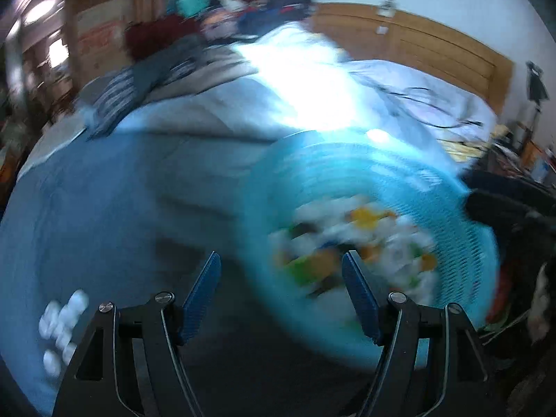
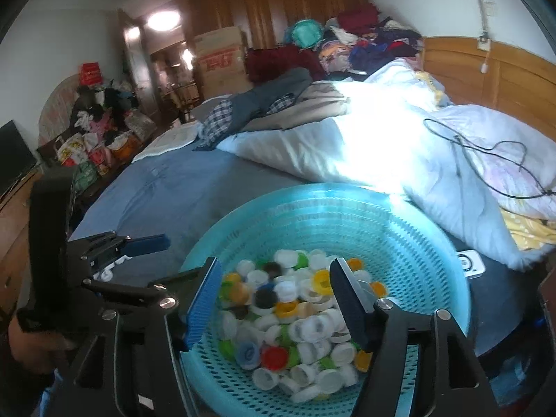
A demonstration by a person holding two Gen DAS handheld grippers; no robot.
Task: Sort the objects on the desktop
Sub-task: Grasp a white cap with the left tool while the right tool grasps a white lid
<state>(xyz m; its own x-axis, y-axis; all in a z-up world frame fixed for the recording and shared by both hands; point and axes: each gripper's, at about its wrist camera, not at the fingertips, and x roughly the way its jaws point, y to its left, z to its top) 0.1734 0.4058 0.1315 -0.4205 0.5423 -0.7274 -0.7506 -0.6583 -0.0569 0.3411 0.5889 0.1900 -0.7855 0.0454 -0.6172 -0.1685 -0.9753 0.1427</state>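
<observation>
right wrist view: right gripper [image 2: 274, 278] low in frame, poised over a basket [image 2: 410, 243] that fills the lower centre. jaws apart, nothing between the blue pads, no pad touching anything. inside the basket, a heap of bottle caps [image 2: 295, 316], mostly white with yellow, green, orange, a red one and a few dark ones. at left edge, left gripper [image 2: 153, 241] seen from the side, outside the basket's left rim, above a few white caps [image 2: 107, 272] on the blue sheet [image 2: 166, 187]. lower left corner, a hand [image 2: 31, 347] on the dark handle. right of the basket, a small white device [image 2: 471, 264] on a dark surface. beyond, a white duvet [image 2: 434, 146] with a black cable [image 2: 486, 153] across it.

left wrist view: heavily blurred. left gripper [image 1: 281, 281] at bottom centre, jaws standing apart, nothing clamped. basket [image 1: 347, 173] at centre right, caps [image 1: 351, 243] inside only a smear of colour. lower left, loose white caps [image 1: 60, 323] on the sheet [image 1: 104, 191]. upper frame, duvet [image 1: 312, 87] in glare.
</observation>
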